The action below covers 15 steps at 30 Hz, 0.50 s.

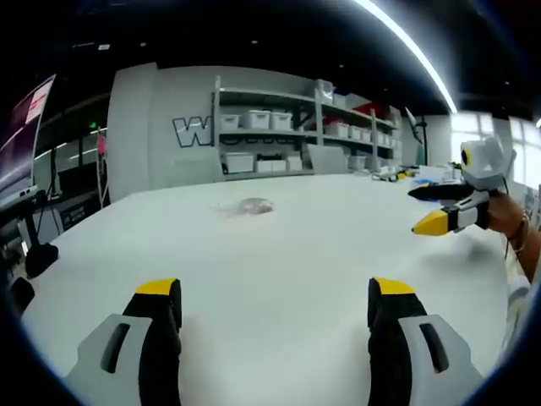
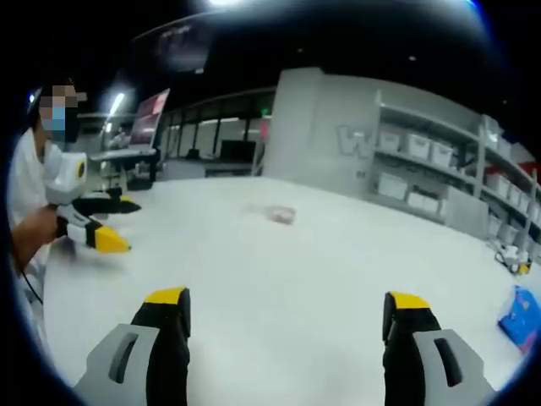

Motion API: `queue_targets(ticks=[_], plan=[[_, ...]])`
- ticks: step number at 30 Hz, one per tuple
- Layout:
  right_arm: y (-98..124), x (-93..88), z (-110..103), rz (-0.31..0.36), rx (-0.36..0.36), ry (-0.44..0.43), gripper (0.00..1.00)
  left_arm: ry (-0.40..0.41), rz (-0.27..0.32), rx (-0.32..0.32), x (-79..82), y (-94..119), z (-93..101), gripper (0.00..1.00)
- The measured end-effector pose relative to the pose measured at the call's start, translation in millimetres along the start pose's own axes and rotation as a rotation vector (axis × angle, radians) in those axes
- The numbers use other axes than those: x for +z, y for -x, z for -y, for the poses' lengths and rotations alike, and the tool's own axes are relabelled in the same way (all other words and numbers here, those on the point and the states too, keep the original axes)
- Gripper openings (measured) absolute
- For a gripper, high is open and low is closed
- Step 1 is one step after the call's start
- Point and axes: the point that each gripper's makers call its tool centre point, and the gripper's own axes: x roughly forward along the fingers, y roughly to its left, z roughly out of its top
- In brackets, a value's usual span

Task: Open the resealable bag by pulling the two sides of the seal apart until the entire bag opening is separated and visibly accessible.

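White surface, shelving behind. Approach step: both grippers spread, grasping nothing. Resealable bag untouched at twelve o'clock, well apart. Next: reach in, pinch each seal side.

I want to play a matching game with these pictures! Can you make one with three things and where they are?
Things:
1. bag
2. shelves
3. blue thing

Places:
A. at the table's edge in the right gripper view
B. mid-table, ahead of both open grippers
C. by the wall behind the table

Pairs: 1-B, 2-C, 3-A
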Motion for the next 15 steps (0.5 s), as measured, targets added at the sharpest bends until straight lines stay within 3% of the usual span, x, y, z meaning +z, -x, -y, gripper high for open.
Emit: queue_targets(ticks=[15], plan=[[0.6, 3.8, -1.1, 0.009, -0.001, 0.003, 0.94, 0.000, 0.013, 0.002, 3.5, 2.5, -0.2, 0.89]])
